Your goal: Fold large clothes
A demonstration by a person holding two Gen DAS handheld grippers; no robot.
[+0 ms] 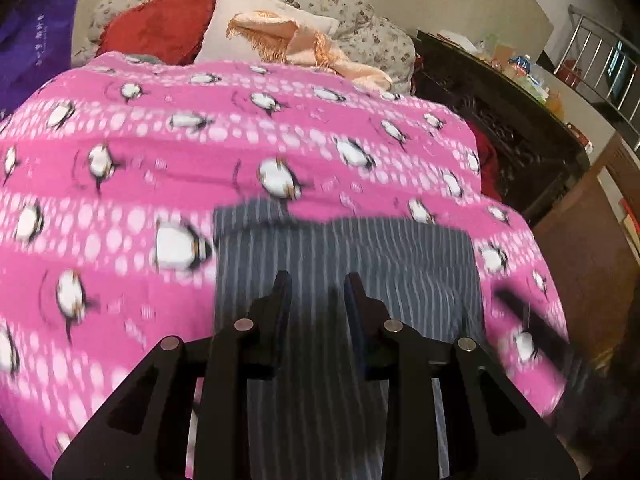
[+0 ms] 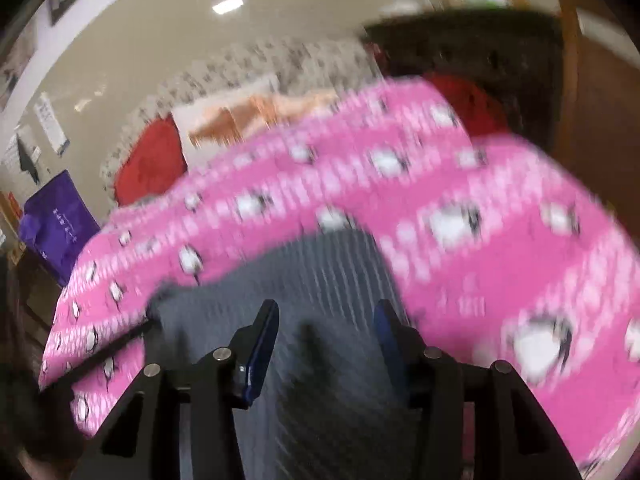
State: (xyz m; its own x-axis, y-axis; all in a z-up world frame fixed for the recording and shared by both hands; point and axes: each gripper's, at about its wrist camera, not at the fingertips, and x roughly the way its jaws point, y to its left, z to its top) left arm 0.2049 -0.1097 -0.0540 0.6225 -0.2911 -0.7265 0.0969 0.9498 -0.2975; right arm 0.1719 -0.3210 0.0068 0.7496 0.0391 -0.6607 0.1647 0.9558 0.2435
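Note:
A grey garment with thin white stripes (image 1: 348, 264) lies on a pink penguin-print blanket (image 1: 160, 160) that covers the bed. Its far edge is folded into a rough rectangle. My left gripper (image 1: 318, 284) is open and empty, its fingers above the garment's middle. In the blurred right wrist view the same striped garment (image 2: 320, 280) lies on the pink blanket (image 2: 480, 220). My right gripper (image 2: 326, 312) is open and empty, above the garment's near part.
At the head of the bed lie a red cushion (image 1: 160, 24), a white pillow (image 1: 256, 28) with a peach fringed cloth (image 1: 304, 44), and a floral quilt (image 1: 360, 32). A dark carved cabinet (image 1: 500, 120) stands to the right. A purple bag (image 1: 36, 36) hangs at left.

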